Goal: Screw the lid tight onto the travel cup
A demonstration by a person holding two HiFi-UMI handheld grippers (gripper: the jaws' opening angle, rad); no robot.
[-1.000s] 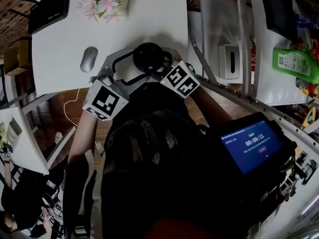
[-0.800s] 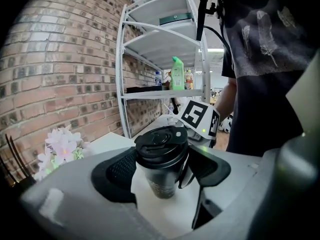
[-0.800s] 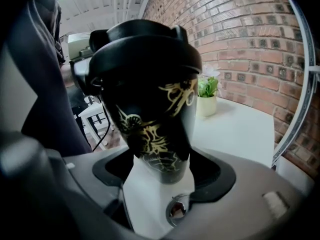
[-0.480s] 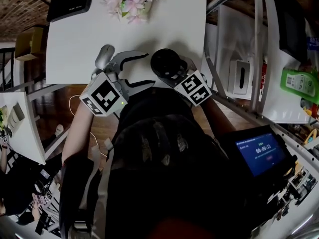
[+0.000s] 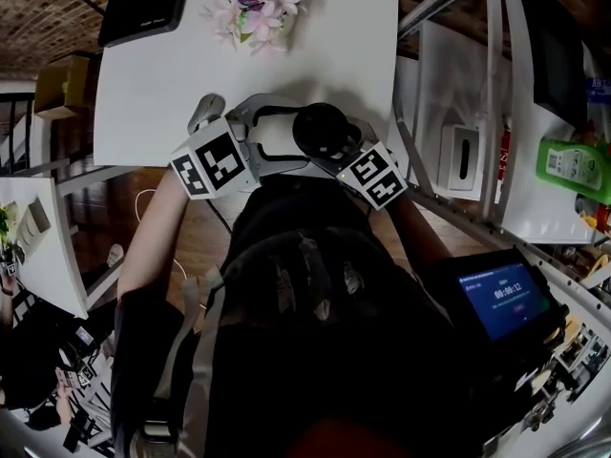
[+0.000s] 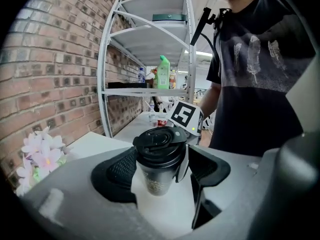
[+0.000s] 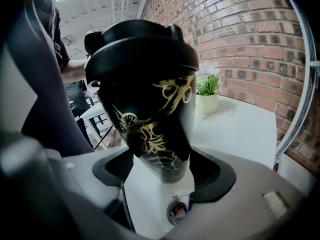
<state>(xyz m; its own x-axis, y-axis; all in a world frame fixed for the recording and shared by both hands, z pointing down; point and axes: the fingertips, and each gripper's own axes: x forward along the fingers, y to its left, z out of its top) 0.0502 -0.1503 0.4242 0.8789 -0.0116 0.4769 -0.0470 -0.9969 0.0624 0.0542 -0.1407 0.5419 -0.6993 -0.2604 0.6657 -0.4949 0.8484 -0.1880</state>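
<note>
Right tongs (image 7: 162,166) pinch the travel cup (image 7: 152,119) body; left tongs (image 6: 162,171) stand spread about the lid (image 6: 161,143). Risk: an off-centre bite could cross-thread the lid or twist the cup loose.

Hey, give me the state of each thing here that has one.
travel cup: upright, clamped low on its body
lid: seated on the cup
right tool: shut on the travel cup
left tool: open, jaws flanking the lid
tablet screen: lit, showing a timer
</note>
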